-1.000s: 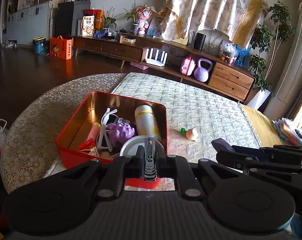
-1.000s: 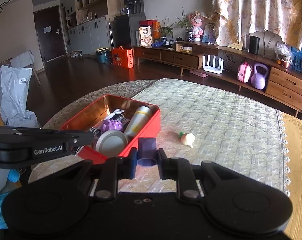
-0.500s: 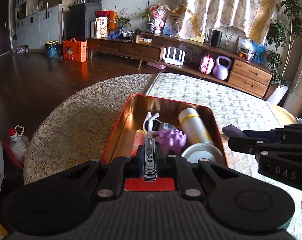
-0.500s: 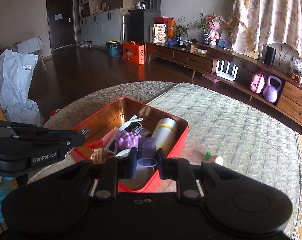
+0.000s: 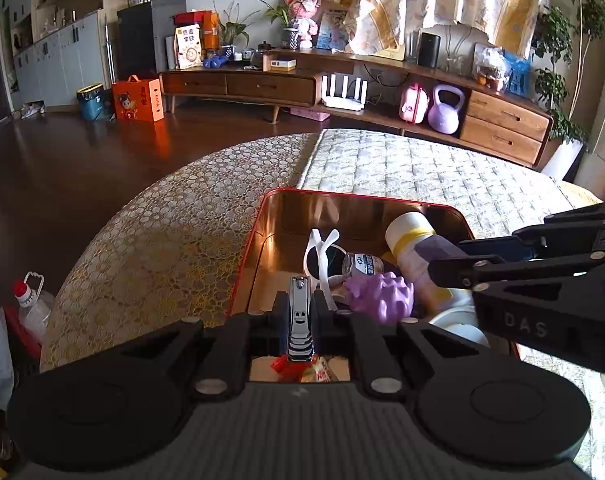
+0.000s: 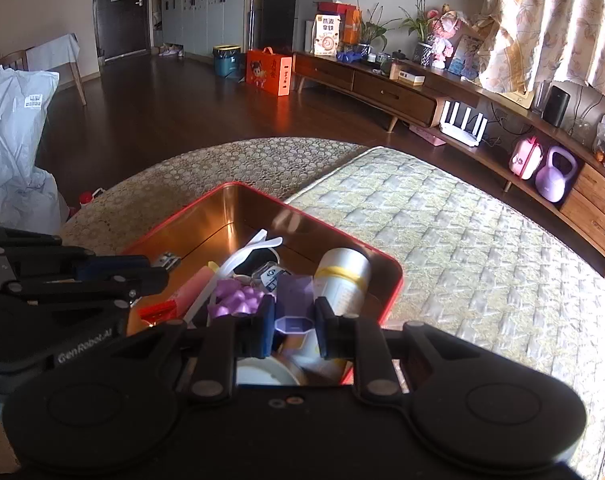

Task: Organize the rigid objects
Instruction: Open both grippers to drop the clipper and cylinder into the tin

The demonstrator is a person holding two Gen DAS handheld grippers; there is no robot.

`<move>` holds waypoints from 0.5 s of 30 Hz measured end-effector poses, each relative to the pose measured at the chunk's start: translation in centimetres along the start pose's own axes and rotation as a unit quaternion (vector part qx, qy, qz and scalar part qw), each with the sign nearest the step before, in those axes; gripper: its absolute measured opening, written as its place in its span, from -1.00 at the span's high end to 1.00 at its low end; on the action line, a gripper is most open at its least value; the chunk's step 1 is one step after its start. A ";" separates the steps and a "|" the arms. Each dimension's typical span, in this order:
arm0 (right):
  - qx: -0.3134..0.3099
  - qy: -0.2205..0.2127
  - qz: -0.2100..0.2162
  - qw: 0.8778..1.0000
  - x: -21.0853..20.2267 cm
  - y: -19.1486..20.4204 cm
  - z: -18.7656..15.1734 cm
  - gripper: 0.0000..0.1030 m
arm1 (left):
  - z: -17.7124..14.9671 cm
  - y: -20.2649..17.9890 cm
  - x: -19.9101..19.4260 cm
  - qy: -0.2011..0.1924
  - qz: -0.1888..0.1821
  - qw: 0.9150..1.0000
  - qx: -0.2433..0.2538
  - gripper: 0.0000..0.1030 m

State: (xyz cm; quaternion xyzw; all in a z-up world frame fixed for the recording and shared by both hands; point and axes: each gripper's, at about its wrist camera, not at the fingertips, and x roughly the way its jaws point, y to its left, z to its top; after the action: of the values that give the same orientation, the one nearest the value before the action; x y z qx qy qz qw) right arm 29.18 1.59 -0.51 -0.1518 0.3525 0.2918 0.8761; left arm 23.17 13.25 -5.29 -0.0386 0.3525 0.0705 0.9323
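A red tin box sits on the round table, holding white sunglasses, a purple knobbly ball, a cream bottle and other small items. My left gripper is shut on a silver nail clipper, held over the box's near left part. My right gripper is shut on a small purple block, hovering over the box's near right side. Each gripper shows in the other's view, the right and the left.
The table has a pebble-patterned cloth and a quilted mat to the right of the box. A white lid lies at the box's near end. A plastic bottle stands on the floor at left.
Both grippers have moved left and lower, from beside the box to over it, still holding the clipper and the purple block. The small peach toy on the mat has left view.
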 end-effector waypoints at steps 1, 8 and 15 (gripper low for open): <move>-0.001 0.003 0.000 1.000 0.3 0.0 0.1 0.62 | 0.3 -0.1 0.5 0.004 0.002 1.000 0.004 0.79; -0.006 0.017 0.006 1.000 1.7 -0.2 0.4 0.62 | 1.2 -0.6 2.8 0.030 -0.003 0.999 0.019 0.79; -0.007 0.019 0.014 1.000 1.9 -0.3 0.5 0.62 | 1.9 -0.7 4.6 0.064 0.000 0.998 0.022 0.79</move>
State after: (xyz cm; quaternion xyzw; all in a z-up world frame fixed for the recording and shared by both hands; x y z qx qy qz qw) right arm 30.70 2.35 -1.51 -0.1584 0.3692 0.3039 0.8638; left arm 27.97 13.31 -6.90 -0.0224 0.4127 0.0606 0.9086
